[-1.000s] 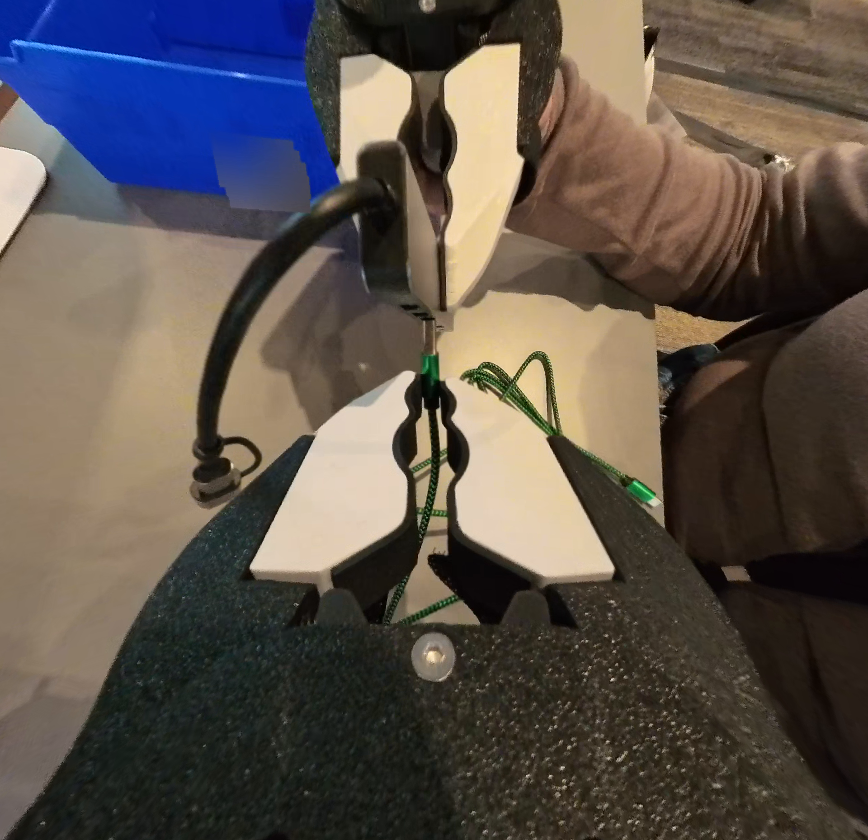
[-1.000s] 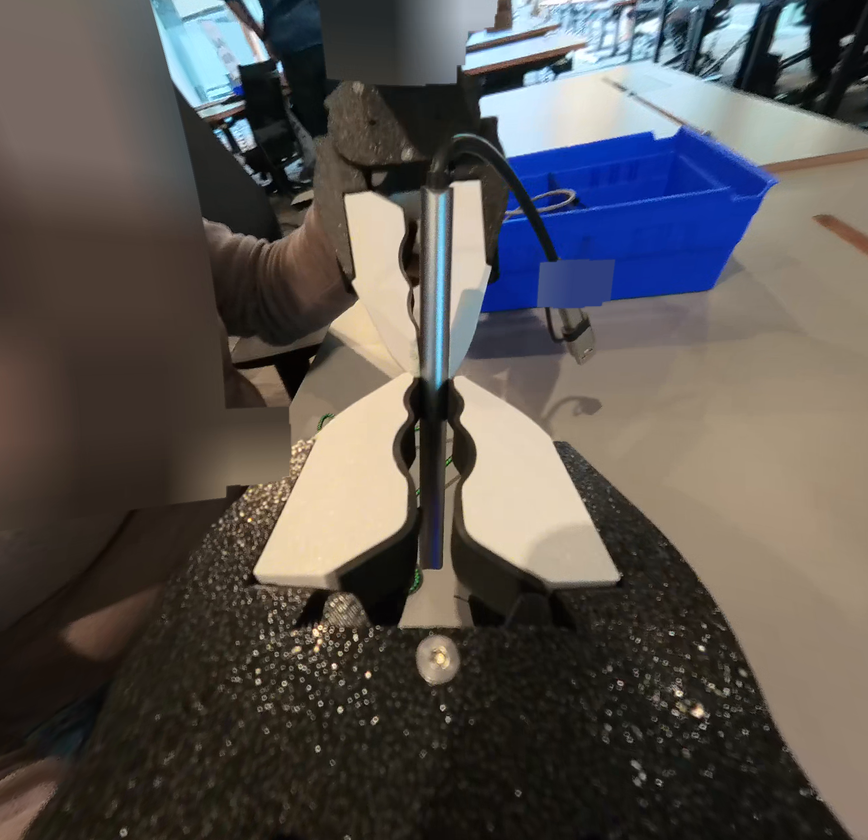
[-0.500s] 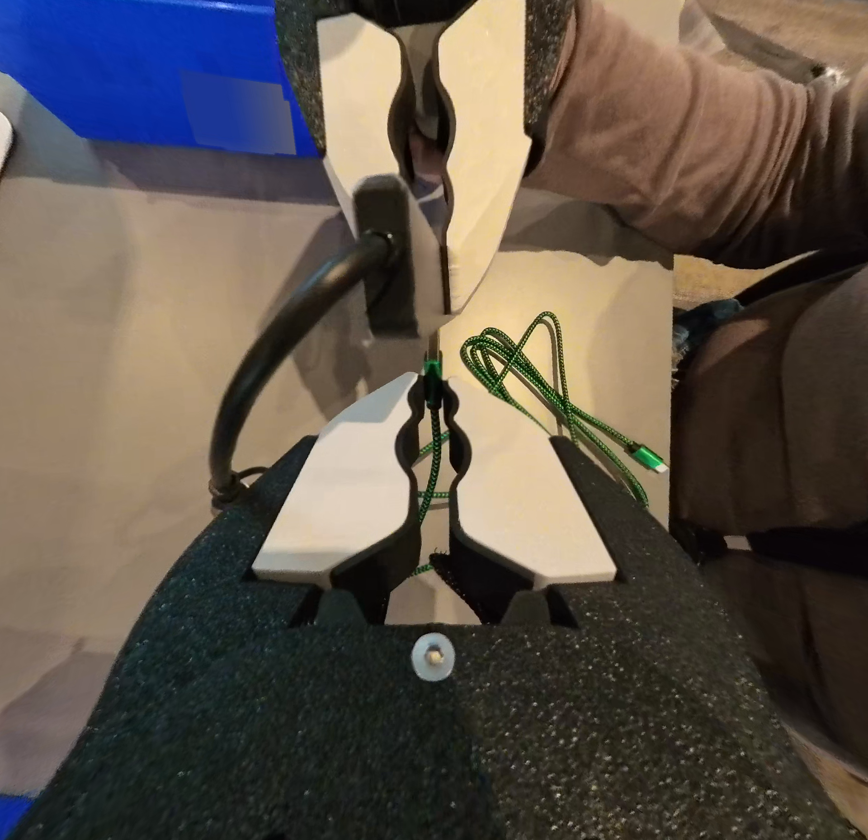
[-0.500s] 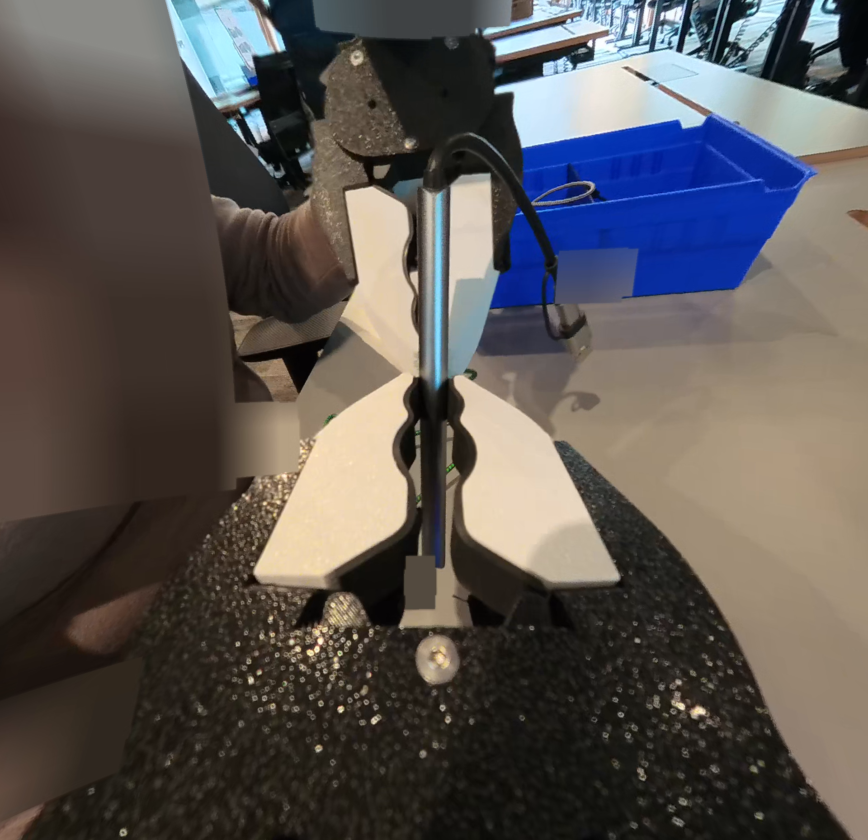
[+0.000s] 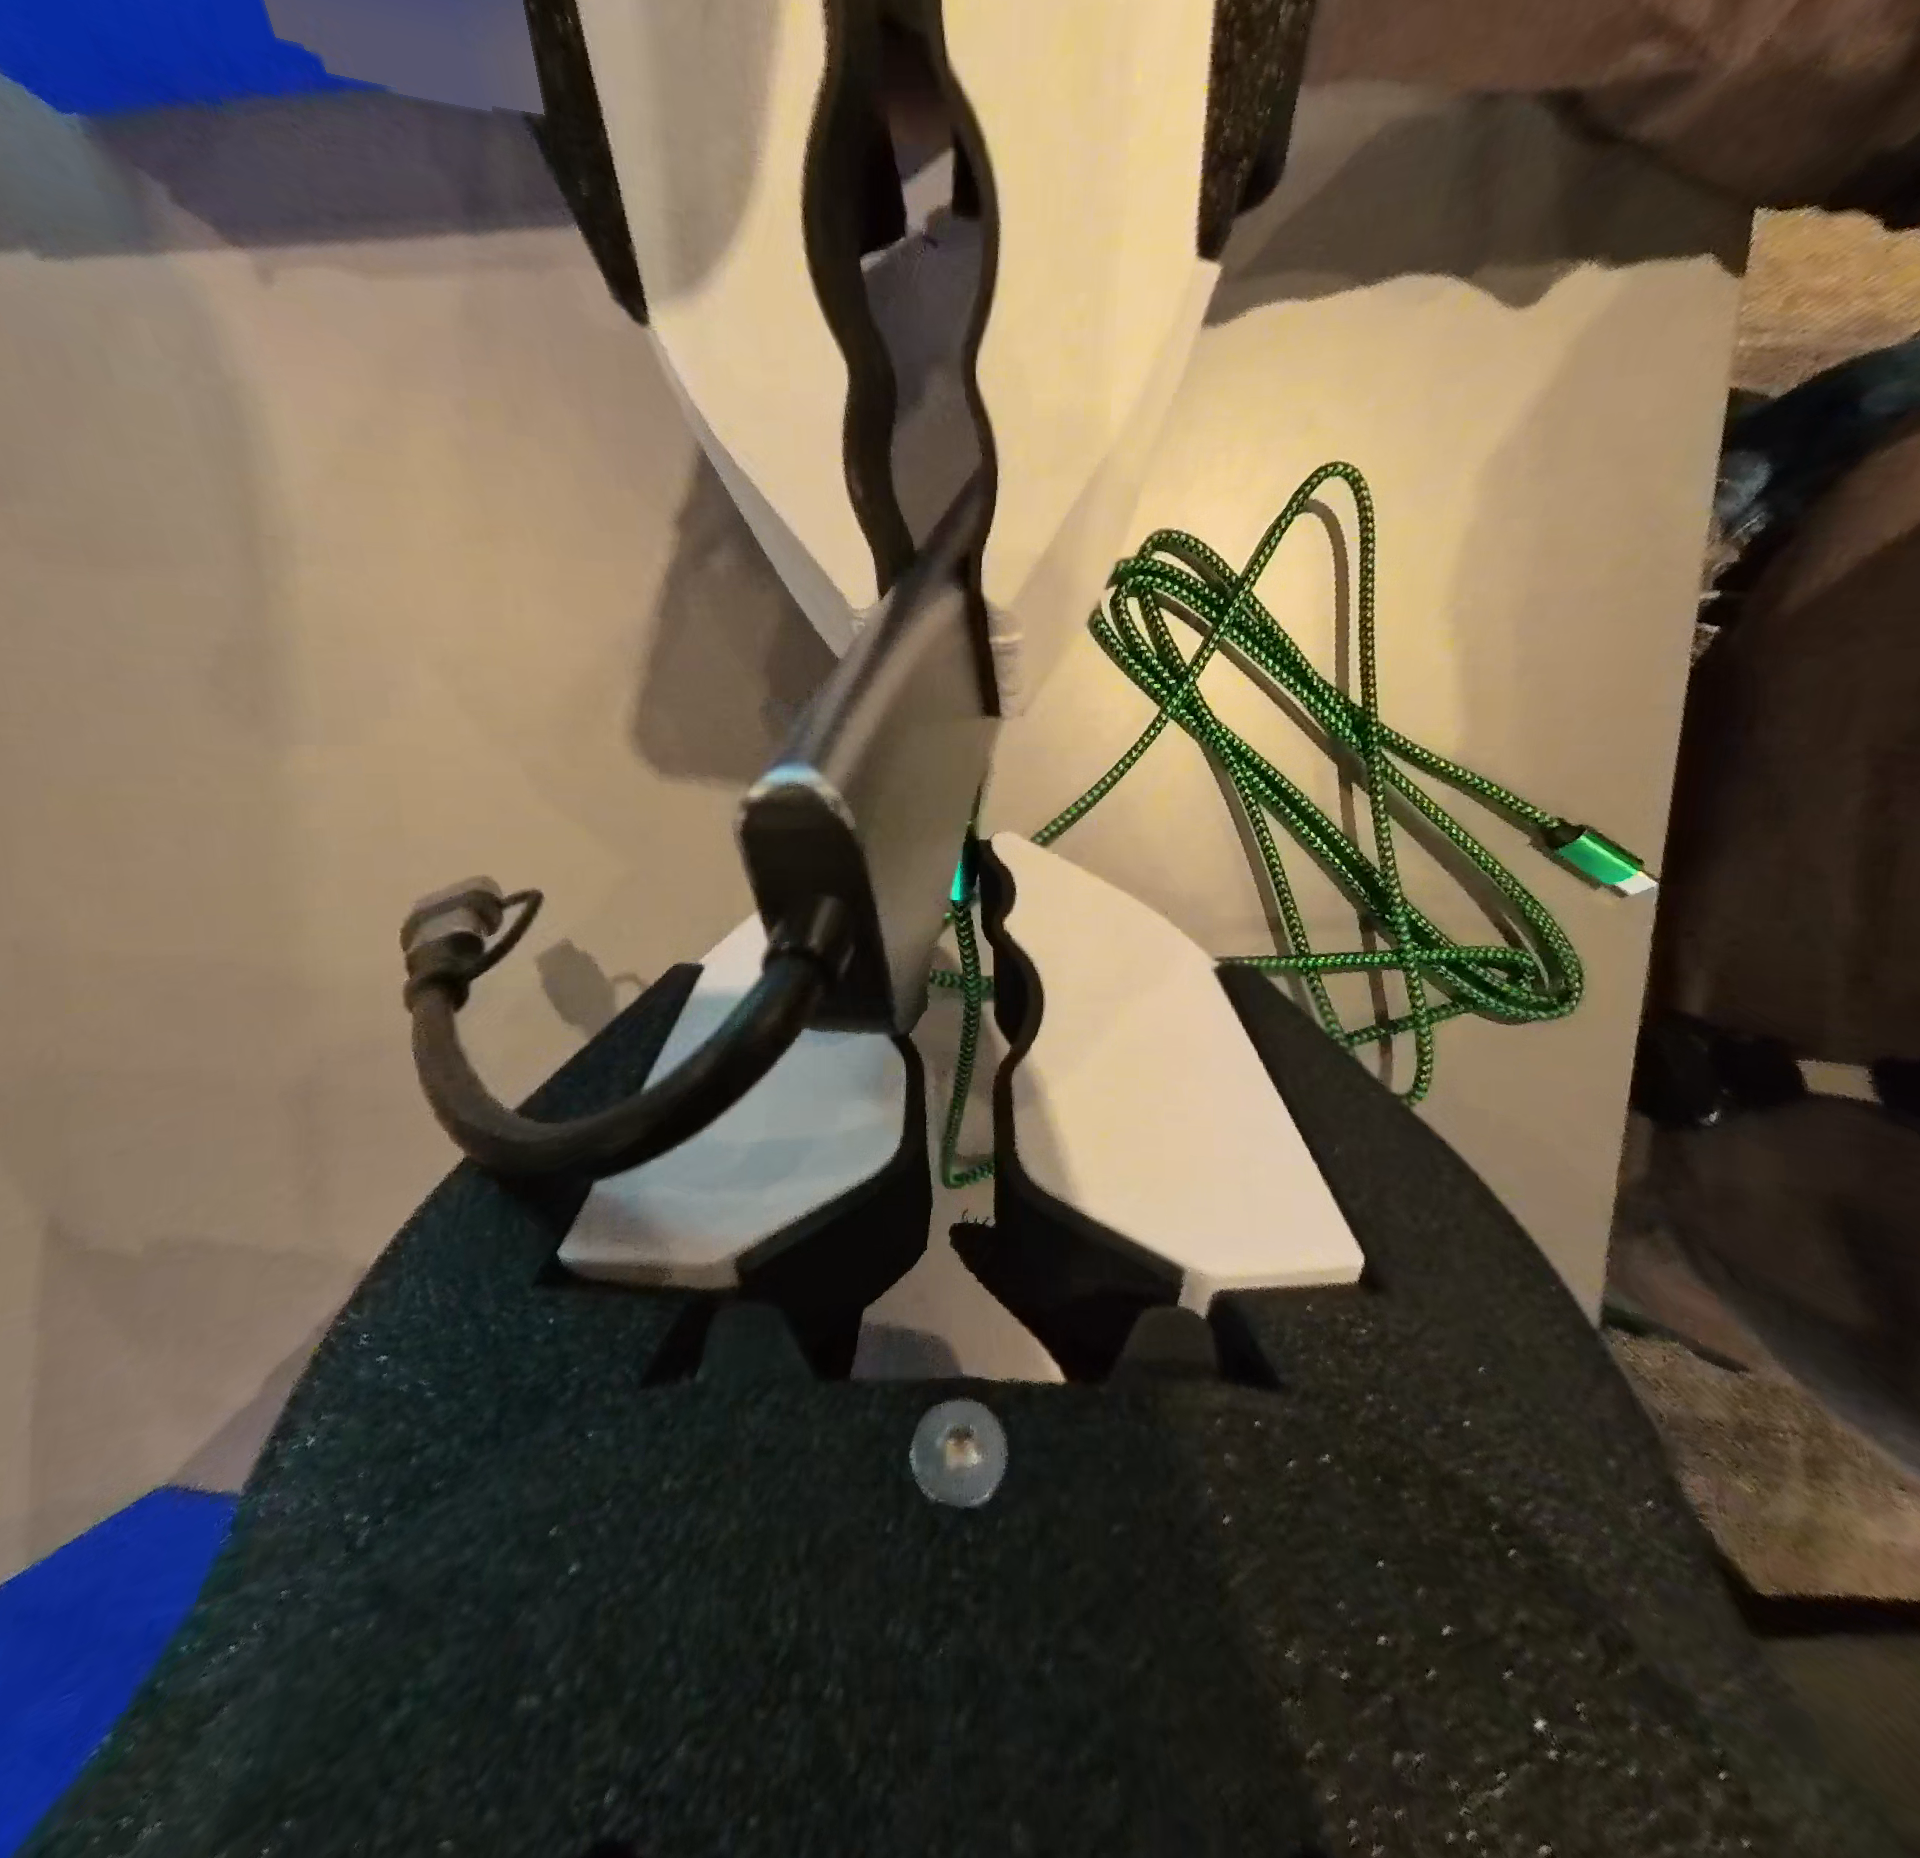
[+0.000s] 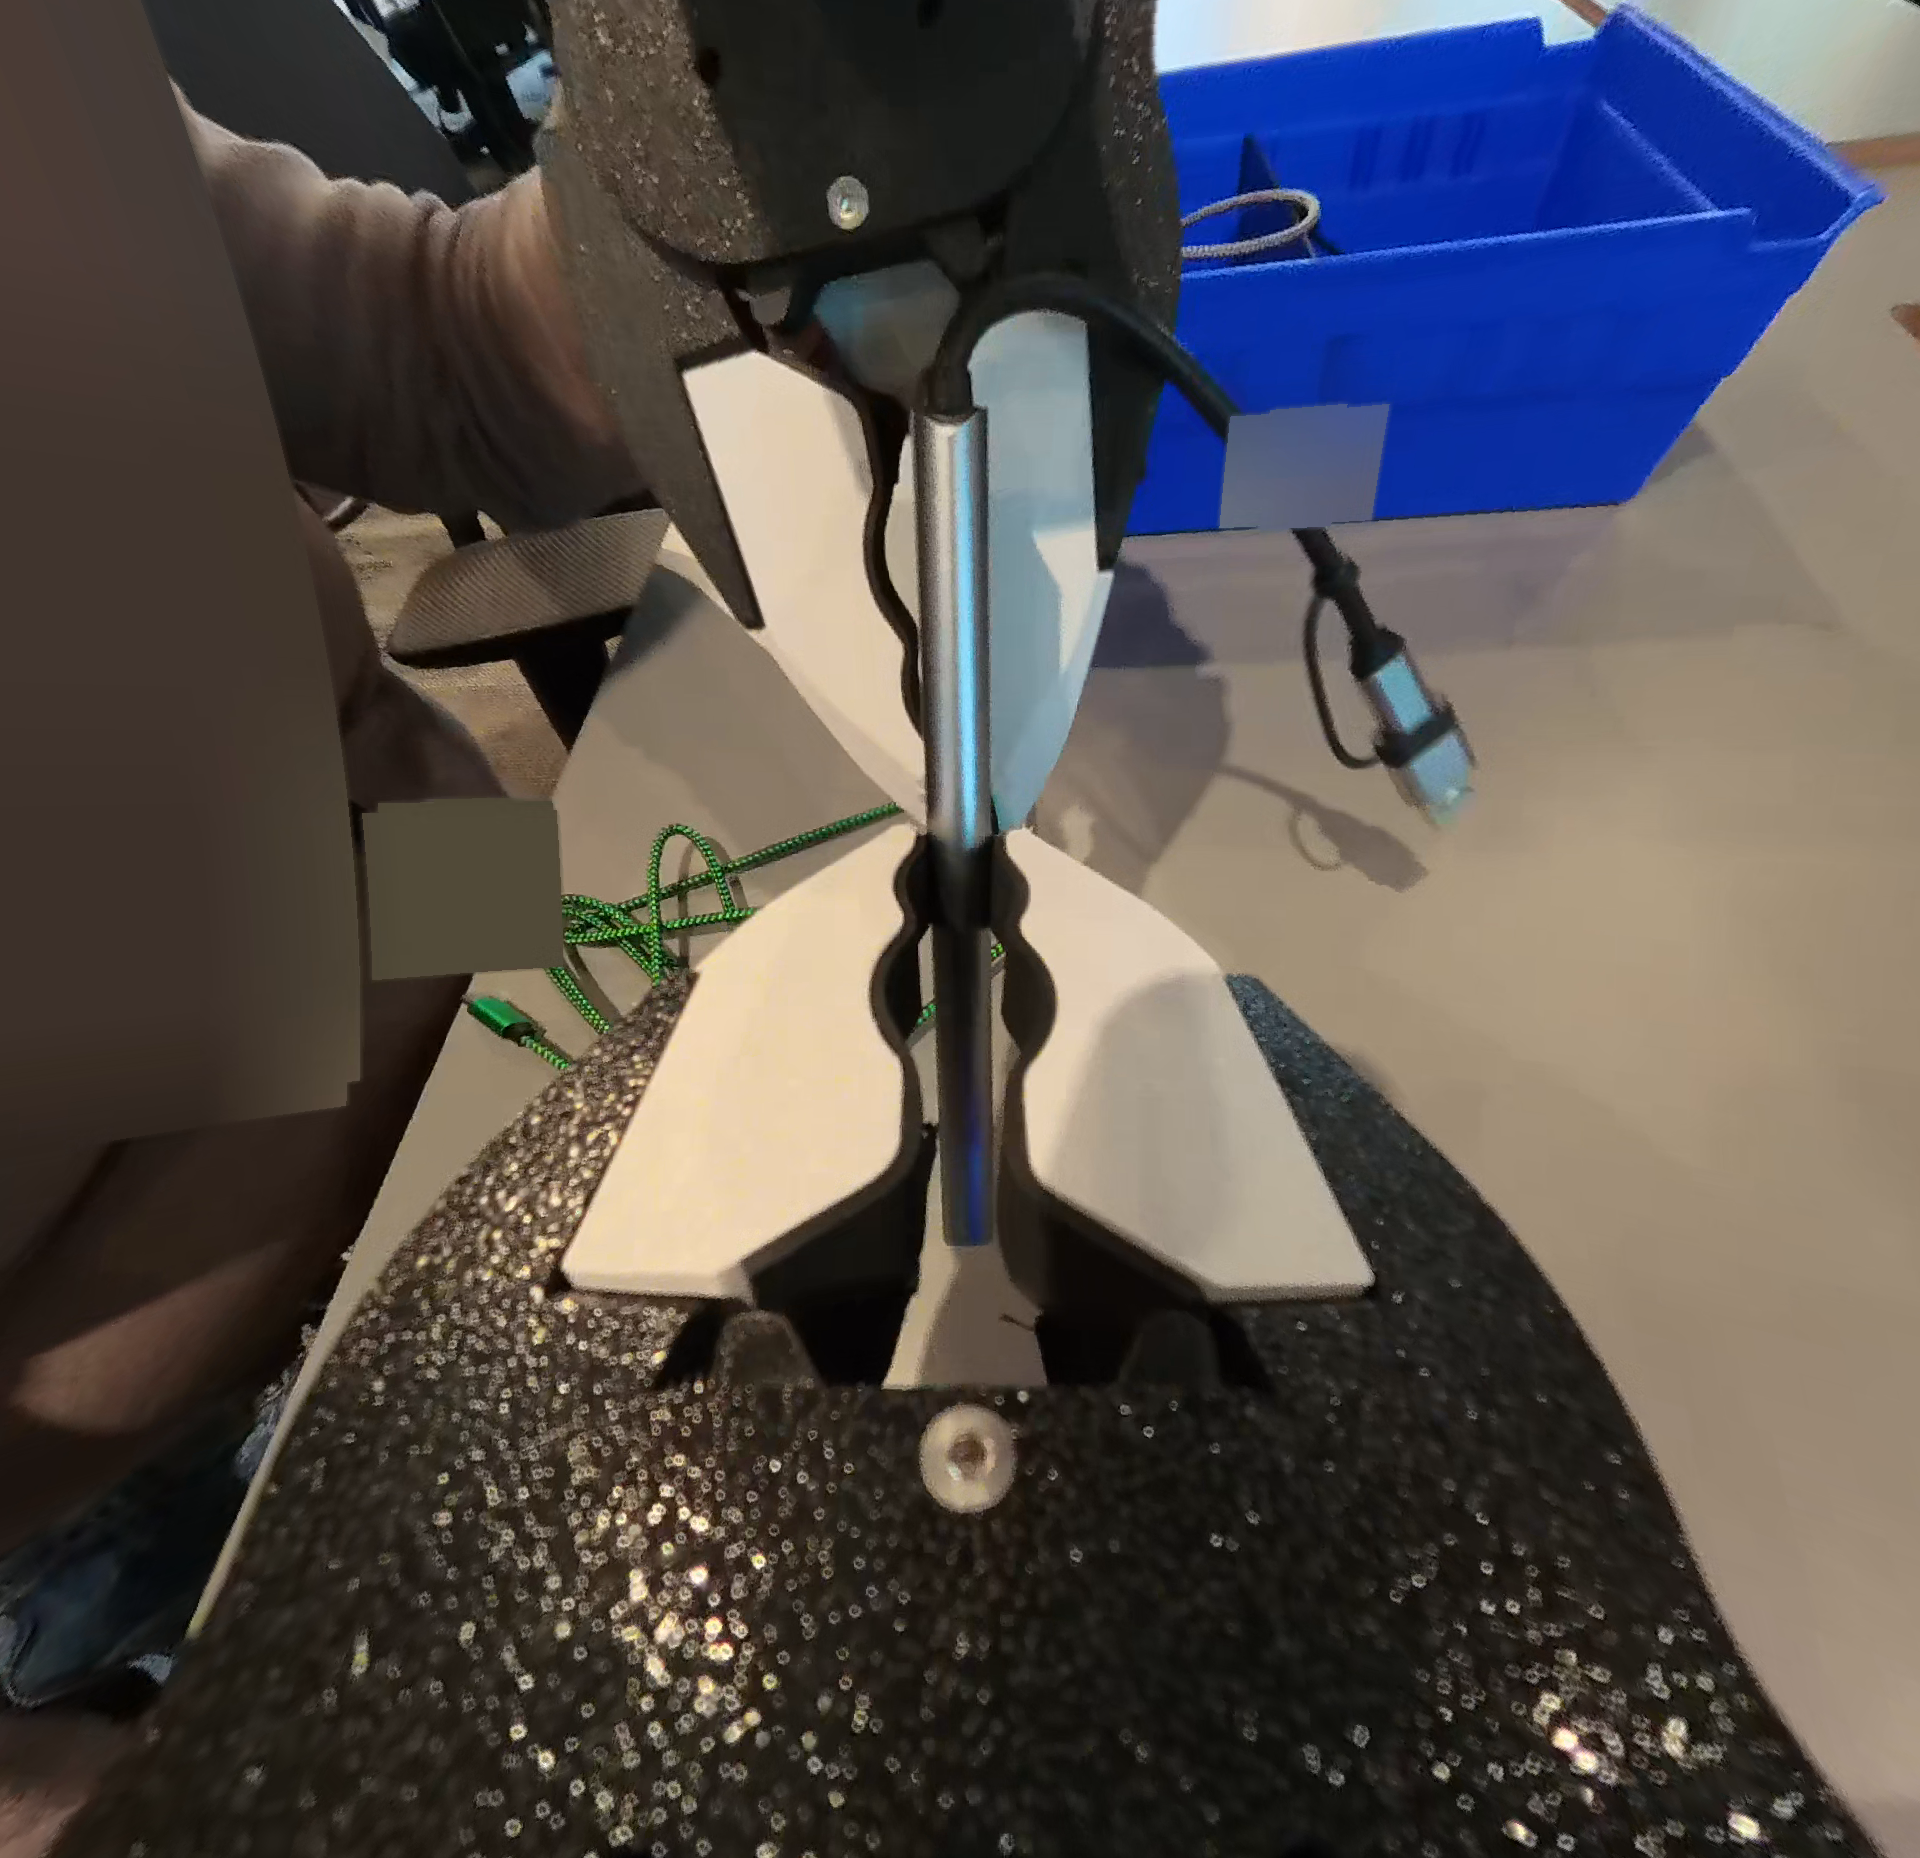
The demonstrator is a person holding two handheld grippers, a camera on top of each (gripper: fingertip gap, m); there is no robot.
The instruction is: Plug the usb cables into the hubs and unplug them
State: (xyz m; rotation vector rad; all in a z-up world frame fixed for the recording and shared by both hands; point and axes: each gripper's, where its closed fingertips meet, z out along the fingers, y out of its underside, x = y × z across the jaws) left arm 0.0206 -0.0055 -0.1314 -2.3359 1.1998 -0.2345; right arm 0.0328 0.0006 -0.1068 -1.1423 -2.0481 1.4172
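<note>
Hub — a slim grey bar — is sitting edge-on between the right gripper fingers, which are pinching it above the counter. Left gripper fingers are closing narrowly on the green plug right against the hub's side; the green cable is trailing in loops on the counter, near a blue bin.

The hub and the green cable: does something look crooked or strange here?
Yes. The grey hub, clamped in the right gripper, tilts against the green plug held by the left gripper, so they look misaligned. Whether the plug is seated is hidden.
</note>
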